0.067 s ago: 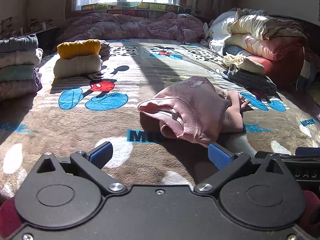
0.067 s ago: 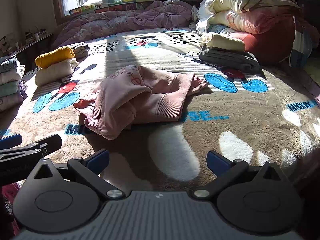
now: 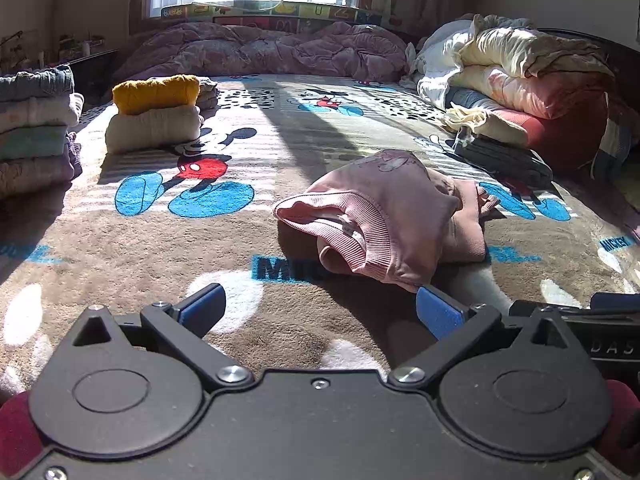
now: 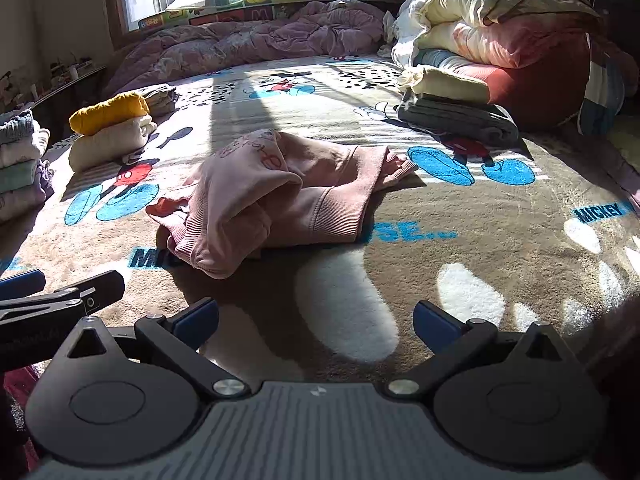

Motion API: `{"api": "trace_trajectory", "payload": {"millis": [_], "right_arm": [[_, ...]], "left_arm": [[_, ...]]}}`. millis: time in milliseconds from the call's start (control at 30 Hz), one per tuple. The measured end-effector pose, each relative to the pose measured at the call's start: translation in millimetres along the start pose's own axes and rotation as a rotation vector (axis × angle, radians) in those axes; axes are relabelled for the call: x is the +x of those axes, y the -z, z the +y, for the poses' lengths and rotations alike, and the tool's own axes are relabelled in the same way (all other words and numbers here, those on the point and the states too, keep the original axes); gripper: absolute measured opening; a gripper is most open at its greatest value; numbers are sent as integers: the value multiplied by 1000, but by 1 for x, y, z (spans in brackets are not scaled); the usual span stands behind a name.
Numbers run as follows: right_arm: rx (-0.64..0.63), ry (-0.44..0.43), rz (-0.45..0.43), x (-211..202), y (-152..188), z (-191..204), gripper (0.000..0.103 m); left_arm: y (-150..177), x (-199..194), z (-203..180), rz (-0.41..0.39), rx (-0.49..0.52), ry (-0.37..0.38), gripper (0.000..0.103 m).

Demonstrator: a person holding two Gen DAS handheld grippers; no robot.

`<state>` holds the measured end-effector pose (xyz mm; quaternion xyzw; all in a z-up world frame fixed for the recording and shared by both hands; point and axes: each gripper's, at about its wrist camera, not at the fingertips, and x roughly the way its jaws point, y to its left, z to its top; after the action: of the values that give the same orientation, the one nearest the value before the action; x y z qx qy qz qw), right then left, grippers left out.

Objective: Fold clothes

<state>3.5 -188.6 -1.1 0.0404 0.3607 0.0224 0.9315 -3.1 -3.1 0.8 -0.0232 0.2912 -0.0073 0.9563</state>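
A crumpled pink sweatshirt [image 3: 392,216] [image 4: 272,200] lies in a heap on the cartoon-print blanket [image 3: 160,240] [image 4: 480,240] covering the bed. My left gripper [image 3: 320,308] stands open just short of the sweatshirt's near ribbed hem, with nothing between its blue pads. My right gripper [image 4: 316,320] is open too, a bit further back and to the right of the garment, over bare blanket. The left gripper's fingers [image 4: 60,296] show at the left edge of the right wrist view.
Folded yellow and cream clothes [image 3: 156,112] [image 4: 108,128] sit at the far left, and a taller folded stack [image 3: 36,128] at the left edge. Grey and cream folded items [image 4: 456,116] lie far right beside piled pillows [image 3: 540,80]. A purple quilt [image 3: 260,52] runs under the window.
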Motion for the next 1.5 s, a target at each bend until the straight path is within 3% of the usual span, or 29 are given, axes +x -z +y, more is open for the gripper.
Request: {"api": "trace_trajectory", "payload": {"millis": [267, 1500], "right_arm": [[4, -13, 2, 2, 1, -2, 102], [64, -77, -113, -9, 5, -9, 102]], "left_arm": [[2, 5, -2, 44, -9, 19, 103], [2, 6, 0, 49, -14, 17, 103]]}}
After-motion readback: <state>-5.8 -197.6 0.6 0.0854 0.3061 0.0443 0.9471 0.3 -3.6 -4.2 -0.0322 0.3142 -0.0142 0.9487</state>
